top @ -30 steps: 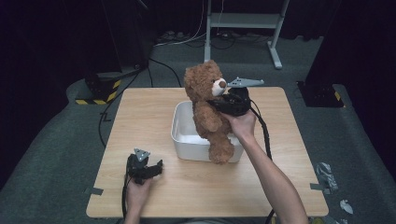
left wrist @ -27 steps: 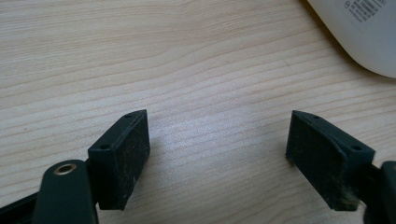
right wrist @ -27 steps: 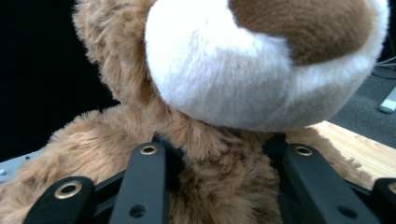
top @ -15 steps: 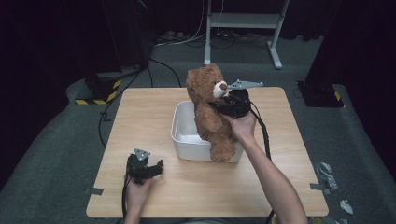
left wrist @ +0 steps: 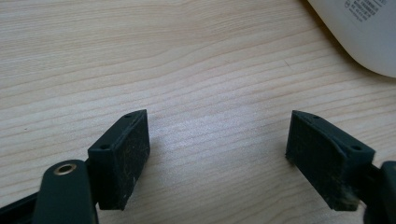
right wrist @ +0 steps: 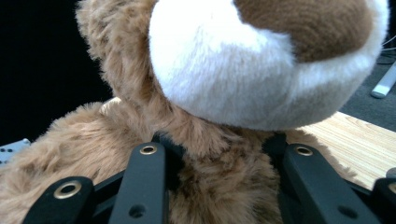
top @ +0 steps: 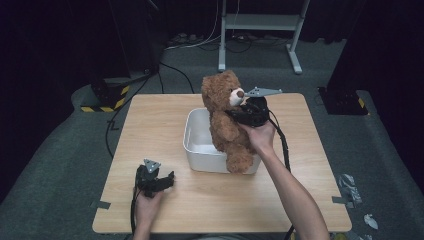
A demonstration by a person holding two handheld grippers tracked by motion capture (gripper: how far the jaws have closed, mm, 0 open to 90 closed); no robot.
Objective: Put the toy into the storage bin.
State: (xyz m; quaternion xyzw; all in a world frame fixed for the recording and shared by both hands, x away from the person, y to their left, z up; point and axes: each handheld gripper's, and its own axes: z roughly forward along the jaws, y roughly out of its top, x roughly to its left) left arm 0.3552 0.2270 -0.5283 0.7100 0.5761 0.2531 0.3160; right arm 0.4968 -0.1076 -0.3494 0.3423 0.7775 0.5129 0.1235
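On the pale wooden table [top: 165,122], ringed by grey carpet [top: 60,150], the white bin [top: 196,142] sits mid-top; above it the right gripper [top: 239,114] pinches the teddy bear [top: 225,117], while nearer the person the left gripper [top: 159,181] rests spread.

high view overhead, faces forward-down; gripper views close; bin [top: 197,145] [left wrist: 359,32] shared.

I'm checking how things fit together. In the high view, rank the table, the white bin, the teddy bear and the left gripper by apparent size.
1. Table.
2. White bin and teddy bear: these look about alike, and the bear hides part of the bin, so no ranking.
3. Left gripper, clearly smallest.
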